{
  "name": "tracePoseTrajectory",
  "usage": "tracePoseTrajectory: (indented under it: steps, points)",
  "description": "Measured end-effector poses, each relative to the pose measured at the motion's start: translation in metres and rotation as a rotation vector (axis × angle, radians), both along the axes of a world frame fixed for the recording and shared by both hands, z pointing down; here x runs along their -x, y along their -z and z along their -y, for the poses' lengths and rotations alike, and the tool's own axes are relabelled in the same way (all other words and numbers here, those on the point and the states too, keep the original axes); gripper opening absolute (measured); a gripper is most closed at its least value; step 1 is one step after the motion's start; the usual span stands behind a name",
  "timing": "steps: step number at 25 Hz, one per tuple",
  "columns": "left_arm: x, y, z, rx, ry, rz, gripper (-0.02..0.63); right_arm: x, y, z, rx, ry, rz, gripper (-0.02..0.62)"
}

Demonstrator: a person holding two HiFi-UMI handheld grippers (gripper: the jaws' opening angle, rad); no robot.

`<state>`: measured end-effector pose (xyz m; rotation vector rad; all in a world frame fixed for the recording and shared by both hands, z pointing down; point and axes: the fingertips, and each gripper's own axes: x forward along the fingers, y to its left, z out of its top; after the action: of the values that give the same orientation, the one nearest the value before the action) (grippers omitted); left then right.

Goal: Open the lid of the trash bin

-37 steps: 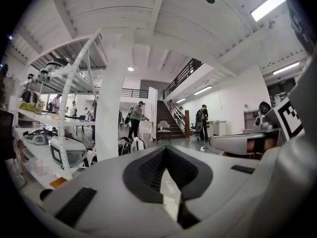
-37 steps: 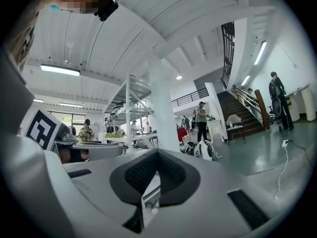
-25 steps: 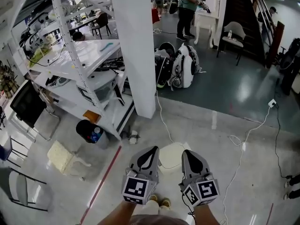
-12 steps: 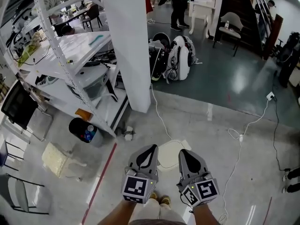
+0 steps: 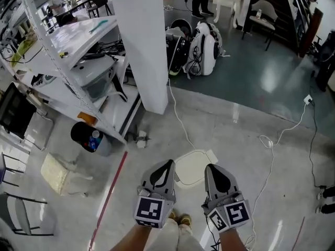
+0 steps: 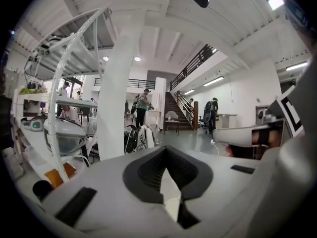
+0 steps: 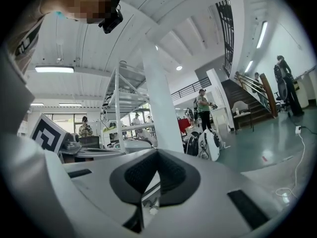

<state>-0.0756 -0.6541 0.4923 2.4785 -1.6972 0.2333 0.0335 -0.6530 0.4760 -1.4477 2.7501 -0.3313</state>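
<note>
Head view: white trash bin (image 5: 191, 167) on the floor, lid down, with left gripper (image 5: 165, 167) and right gripper (image 5: 211, 171) held over its two sides. Left gripper view: jaws clenched, nothing between. Right gripper view: same. Approach step, I'd say — next, open a jaw and reach the lid's edge.

The floor (image 5: 225, 135) is polished concrete, smooth and glossy, catching lamp glare; toward one o'clock it becomes a dark green surface with a wet-looking shine. The white lid (image 5: 192, 167) at six o'clock looks like smooth plastic with a dull sheen. The tongs of the left gripper (image 5: 165, 167) and right gripper (image 5: 213, 170) are matt grey plastic, lined with black, ribbed, rubbery pads (image 6: 148, 170). At ten o'clock the shelving rack (image 5: 73, 35) is white-painted perforated metal. The pillar (image 5: 141, 46) is matt white.
</note>
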Motion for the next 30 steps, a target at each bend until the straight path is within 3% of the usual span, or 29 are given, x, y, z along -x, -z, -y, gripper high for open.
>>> tracePoseTrajectory:
  steps: [13, 18, 30]
  points:
    - [-0.012, -0.107, 0.001, 0.131, -0.013, -0.017, -0.003, 0.009, -0.096, 0.005, 0.076, 0.030, -0.050, 0.020]
    - [-0.004, -0.122, 0.020, 0.125, -0.013, -0.025, -0.004, 0.012, -0.104, 0.001, 0.096, 0.028, -0.043, 0.018]
    - [0.009, -0.241, 0.094, 0.405, 0.050, -0.036, -0.005, 0.021, -0.124, 0.002, 0.128, 0.037, -0.048, 0.020]
